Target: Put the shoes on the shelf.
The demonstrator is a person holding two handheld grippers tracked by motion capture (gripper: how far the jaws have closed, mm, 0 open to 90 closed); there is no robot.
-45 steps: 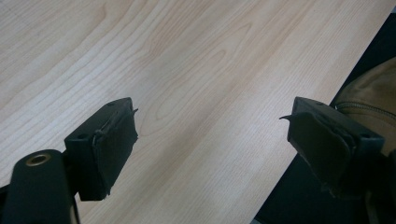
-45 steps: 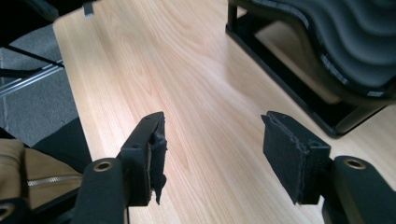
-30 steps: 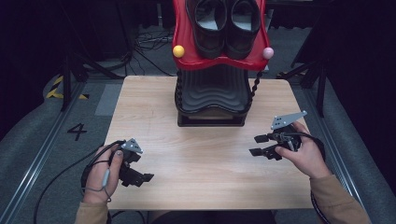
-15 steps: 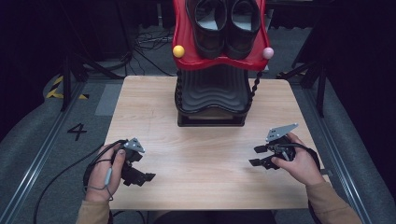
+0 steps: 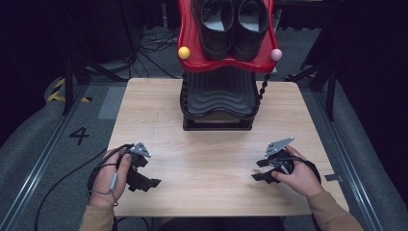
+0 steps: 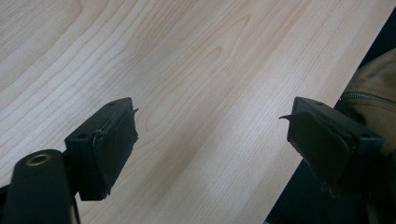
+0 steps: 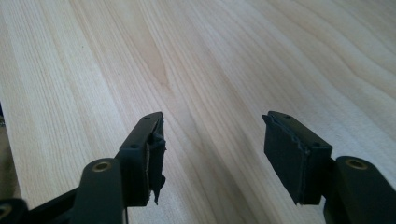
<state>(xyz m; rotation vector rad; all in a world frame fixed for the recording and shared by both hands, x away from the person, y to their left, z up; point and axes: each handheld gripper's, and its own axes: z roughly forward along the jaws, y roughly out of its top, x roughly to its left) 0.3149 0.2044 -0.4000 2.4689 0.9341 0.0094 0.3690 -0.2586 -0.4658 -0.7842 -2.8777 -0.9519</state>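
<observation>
The desk (image 5: 211,144) is a light wood-grain surface set on a grey floor (image 5: 43,144); the floor carries a painted numeral 4 (image 5: 79,135) to the left of the desk.

At the far middle of the desk stands a black ribbed stand (image 5: 219,98). It bears a red tray (image 5: 192,43) that rises above the far edge. A pair of black shoes (image 5: 232,24) lies side by side in the tray, openings facing up. A yellow ball (image 5: 184,52) sits at the tray's left corner and a pink ball (image 5: 275,54) at its right corner. A dark spiral cord (image 5: 262,86) hangs at the stand's right side.

No task object is given; nothing lies between either pair of jaws.

The left tongs (image 5: 149,182) rest low over the near left part of the desk, held in the person's left hand (image 5: 108,175). A cable (image 5: 62,183) trails from them off the left edge. In the left gripper view the left tongs (image 6: 210,140) stand released, jaws wide apart over bare wood at the desk edge.

The right tongs (image 5: 257,171) are near the right front of the desk, held in the right hand (image 5: 300,175), with a grey three-cornered plate (image 5: 278,146) on top. In the right gripper view the right tongs (image 7: 212,144) are released, jaws well apart above bare wood.
</observation>
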